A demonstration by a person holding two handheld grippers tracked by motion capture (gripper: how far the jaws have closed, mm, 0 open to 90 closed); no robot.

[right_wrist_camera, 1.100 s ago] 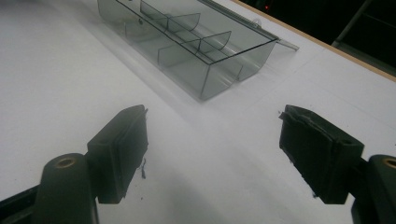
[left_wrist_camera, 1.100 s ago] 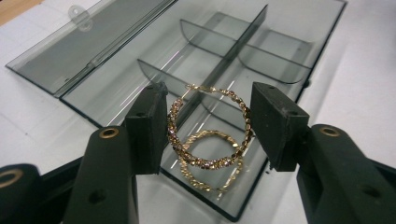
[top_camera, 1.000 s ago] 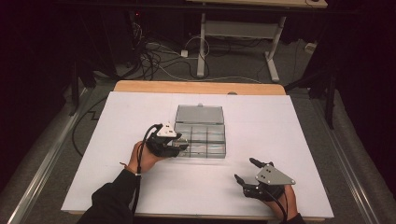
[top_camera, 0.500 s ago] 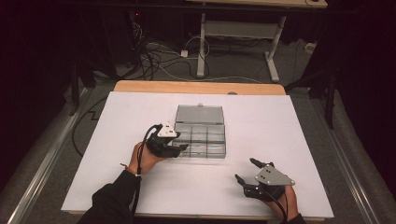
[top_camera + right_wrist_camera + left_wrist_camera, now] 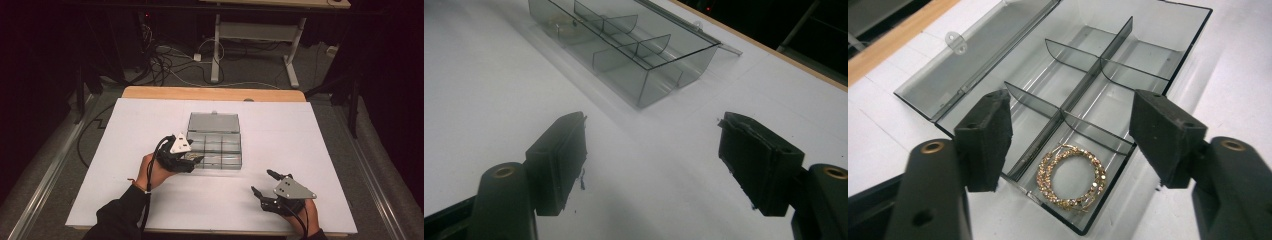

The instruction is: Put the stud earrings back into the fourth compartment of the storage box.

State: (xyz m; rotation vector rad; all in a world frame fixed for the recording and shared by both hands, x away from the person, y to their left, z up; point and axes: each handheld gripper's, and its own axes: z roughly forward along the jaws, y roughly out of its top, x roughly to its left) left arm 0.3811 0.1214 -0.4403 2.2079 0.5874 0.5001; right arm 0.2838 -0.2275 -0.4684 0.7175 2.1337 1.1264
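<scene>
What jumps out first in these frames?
The gold hoop earrings, lying in the nearest corner compartment of the smoky clear box at mid-table, its lid flat open. The left gripper hangs just above them, jaws just opened, nothing between them. The right gripper rests open over bare white table, nearer the person.

A: What obstructs the left gripper [image 5: 1070, 135]?
B: Thin dividers [image 5: 1083, 127] partition the open organizer box [image 5: 216, 146]; its lid [image 5: 214, 122] lies flat behind.
A: Elsewhere?
B: Bare white tabletop [image 5: 330, 150] surrounds the right gripper [image 5: 265, 184].
</scene>
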